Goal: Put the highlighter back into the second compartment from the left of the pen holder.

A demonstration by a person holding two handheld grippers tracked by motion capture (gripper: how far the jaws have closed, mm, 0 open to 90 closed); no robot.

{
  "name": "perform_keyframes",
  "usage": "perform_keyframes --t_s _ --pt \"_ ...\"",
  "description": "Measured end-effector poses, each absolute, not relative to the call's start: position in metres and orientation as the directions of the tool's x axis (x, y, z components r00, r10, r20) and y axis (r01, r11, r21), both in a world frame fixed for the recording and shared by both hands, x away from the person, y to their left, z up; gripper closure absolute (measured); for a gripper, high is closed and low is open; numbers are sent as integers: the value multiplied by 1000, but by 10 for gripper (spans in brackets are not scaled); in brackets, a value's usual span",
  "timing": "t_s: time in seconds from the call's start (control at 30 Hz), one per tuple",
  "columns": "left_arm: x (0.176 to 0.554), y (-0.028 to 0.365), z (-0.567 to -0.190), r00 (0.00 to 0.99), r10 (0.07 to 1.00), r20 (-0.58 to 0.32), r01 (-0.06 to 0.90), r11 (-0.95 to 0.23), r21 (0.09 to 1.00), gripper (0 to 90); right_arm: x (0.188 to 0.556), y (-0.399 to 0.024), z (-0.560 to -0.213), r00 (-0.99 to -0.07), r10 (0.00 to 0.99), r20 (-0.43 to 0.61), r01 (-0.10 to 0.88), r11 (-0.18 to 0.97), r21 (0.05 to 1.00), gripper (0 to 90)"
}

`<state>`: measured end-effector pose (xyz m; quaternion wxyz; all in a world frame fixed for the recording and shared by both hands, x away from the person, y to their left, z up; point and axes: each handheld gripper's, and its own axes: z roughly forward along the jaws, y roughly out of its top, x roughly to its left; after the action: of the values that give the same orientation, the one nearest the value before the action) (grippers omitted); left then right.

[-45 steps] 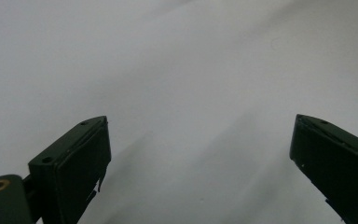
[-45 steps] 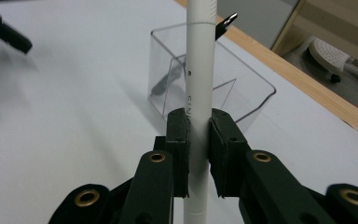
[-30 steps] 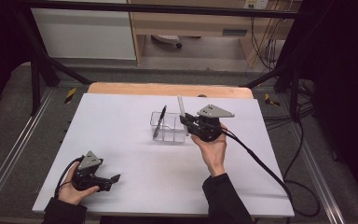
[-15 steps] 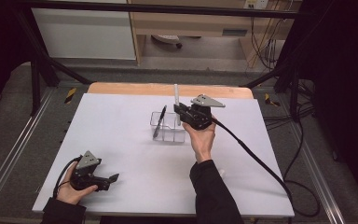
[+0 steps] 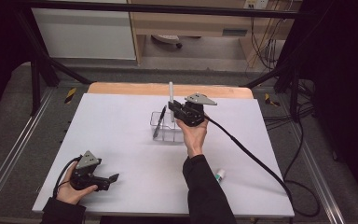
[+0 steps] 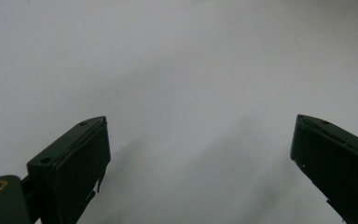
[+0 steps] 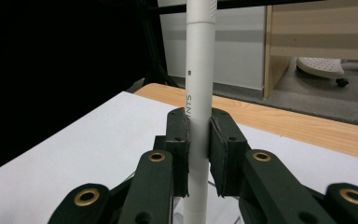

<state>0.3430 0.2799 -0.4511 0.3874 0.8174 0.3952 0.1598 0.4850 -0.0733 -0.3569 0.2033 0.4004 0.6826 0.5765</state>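
In the high view the right gripper (image 5: 175, 111) hangs over the clear organizer box (image 5: 164, 126) near the far middle of the white table (image 5: 121, 135), its jaws clamped on a white pen (image 5: 171, 95) that stands upright, long axis vertical, upper end rising above the jaws. The pen's lower end is hidden behind the gripper and box wall, so whether it touches the box cannot be told. A dark pen (image 5: 159, 122) leans tilted in the box just left of the white one. The left gripper (image 5: 106, 179) rests near the table's near left corner, well apart from the box, jaws apart with nothing between them. A small white capped thing (image 5: 220, 175) lies near the right forearm, too small to identify. In the left gripper view the jaws stand wide over bare table. In the right gripper view the white pen (image 7: 199, 93) runs straight up between the pads, pinched on both sides; its top is cut off by the frame, its printing is partly covered, and the box below is barely visible.
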Motion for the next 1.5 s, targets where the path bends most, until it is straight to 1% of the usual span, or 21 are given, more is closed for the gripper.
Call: perform_keyframes --t_s 0.2,0.53,0.77,1.2,1.23,1.3,1.33,1.37,1.5 --pt "343 280 -451 638 768 -49 523 -386 760 42 489 -68 -370 -603 776 186 327 28 945 789" --pt "342 280 -451 638 768 -45 521 -388 760 42 486 -60 -387 -615 768 178 343 58 937 788" --pt "342 279 -450 640 767 -46 520 -389 761 42 484 -62 -395 -603 773 197 369 51 928 788" --pt "342 279 -450 646 762 -43 515 -393 762 42 483 -62 -406 -597 780 186 397 86 914 781" --pt "342 279 -450 646 762 -44 515 -392 763 42 483 -62 -406 -596 781 188 402 88 911 772" --pt "342 279 -450 644 763 -45 516 -391 762 43 483 -62 -406 -592 782 192 409 87 908 718" --pt "342 279 -450 644 763 -45 516 -390 762 43 482 -63 -405 -592 783 191 411 89 907 706" --pt "342 279 -450 645 763 -45 516 -391 762 42 482 -63 -404 -596 781 187 409 95 908 700" --pt "342 279 -450 646 762 -45 515 -392 762 43 475 -70 -394 -603 783 156 394 122 911 632"
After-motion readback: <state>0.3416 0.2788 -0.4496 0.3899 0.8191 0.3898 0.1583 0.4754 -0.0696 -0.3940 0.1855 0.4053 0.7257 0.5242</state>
